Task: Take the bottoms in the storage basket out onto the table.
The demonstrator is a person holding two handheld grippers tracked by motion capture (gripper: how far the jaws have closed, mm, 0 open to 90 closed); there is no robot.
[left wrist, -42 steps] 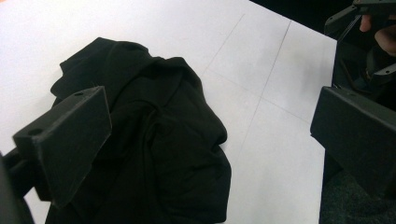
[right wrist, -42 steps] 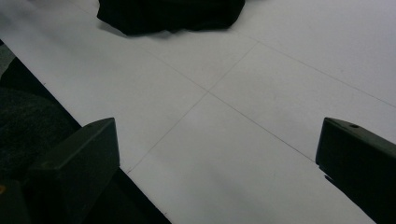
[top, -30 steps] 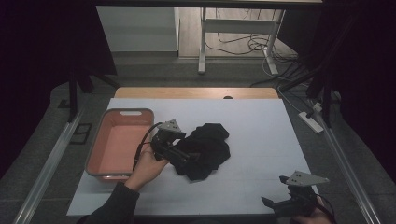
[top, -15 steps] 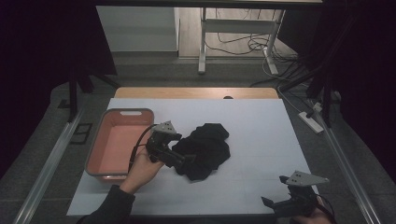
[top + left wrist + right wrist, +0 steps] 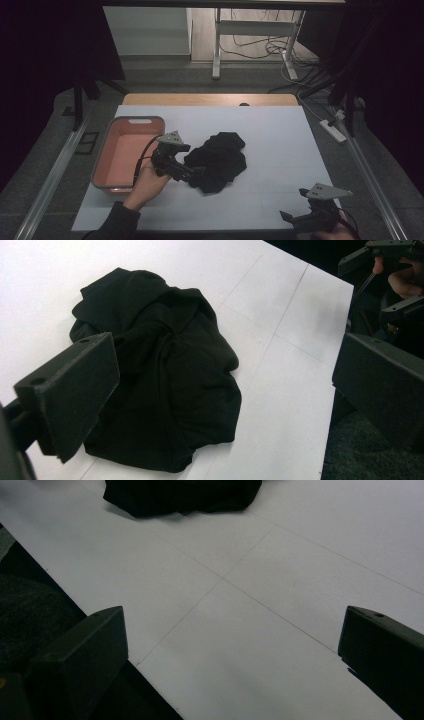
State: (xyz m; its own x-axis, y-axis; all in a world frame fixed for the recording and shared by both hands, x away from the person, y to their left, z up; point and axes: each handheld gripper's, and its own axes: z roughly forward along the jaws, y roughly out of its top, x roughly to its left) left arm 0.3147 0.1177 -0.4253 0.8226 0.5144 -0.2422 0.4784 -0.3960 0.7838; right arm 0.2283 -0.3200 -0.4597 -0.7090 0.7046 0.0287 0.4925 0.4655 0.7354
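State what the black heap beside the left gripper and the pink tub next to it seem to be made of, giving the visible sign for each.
Black heap: apparently soft woven or knitted cloth, matte, since it lies in limp folds and creases. Pink tub: probably moulded plastic, smooth with a slight sheen; it has rounded corners, a grey rim and a cut-out handle slot. Left gripper: jaws wide open at the heap's edge.
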